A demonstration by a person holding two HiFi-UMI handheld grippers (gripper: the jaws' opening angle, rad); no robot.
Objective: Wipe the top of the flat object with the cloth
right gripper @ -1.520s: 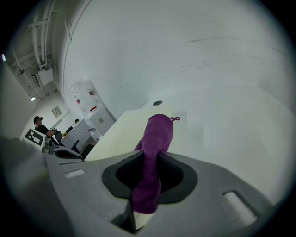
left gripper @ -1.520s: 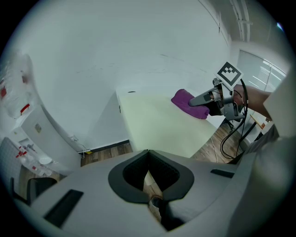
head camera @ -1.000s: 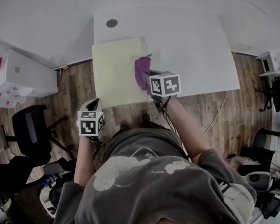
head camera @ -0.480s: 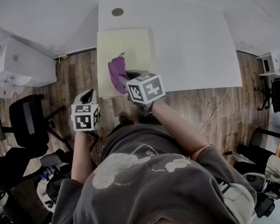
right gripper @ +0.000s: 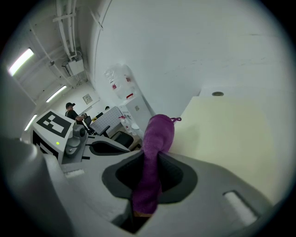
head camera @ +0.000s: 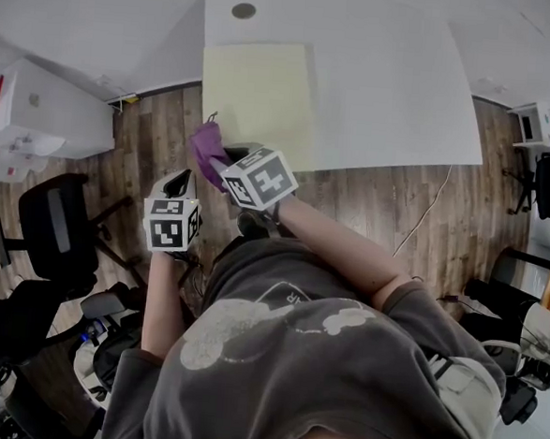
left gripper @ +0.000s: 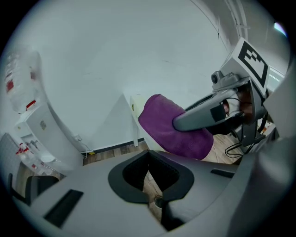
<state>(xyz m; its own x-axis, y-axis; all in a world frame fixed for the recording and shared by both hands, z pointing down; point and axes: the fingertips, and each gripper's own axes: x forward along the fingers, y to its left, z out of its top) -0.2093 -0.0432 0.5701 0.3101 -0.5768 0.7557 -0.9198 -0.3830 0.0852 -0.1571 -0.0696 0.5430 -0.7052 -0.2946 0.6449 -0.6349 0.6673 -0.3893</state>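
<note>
- the flat object (head camera: 260, 91) is a pale yellow sheet lying flat on the white tabletop (head camera: 388, 81), along its left side, with a small dark round hole (head camera: 244, 11) in the tabletop just beyond the sheet's far edge.
- a white cabinet (head camera: 38, 122) stands on the wooden floor (head camera: 370, 202) left of the tabletop; small things with red marks sit on it, too small to tell apart.
- the right hand-held gripper (right gripper: 148, 185) is clamped on the purple cloth (right gripper: 156, 139): in the right gripper view the cloth runs down between both jaws and stands up out of them in a thick roll with a short thread loop at its tip.
- in the head view the cloth (head camera: 208, 148) hangs at the near left corner of the flat object, at the tabletop's edge and partly over the floor; whether it touches the sheet cannot be told.
- the left hand-held gripper (left gripper: 155, 196) has its jaws together with nothing between them; only a thin strip of floor shows in the notch above them.
- in the head view the left hand-held gripper (head camera: 179, 184) is held low over the floor, just beside the right one and clear of the tabletop.
- the left gripper view looks across at the cloth (left gripper: 173, 127) and the right gripper's jaw gripping it.
- a black office chair (head camera: 58, 236) stands on the floor at the left.
</note>
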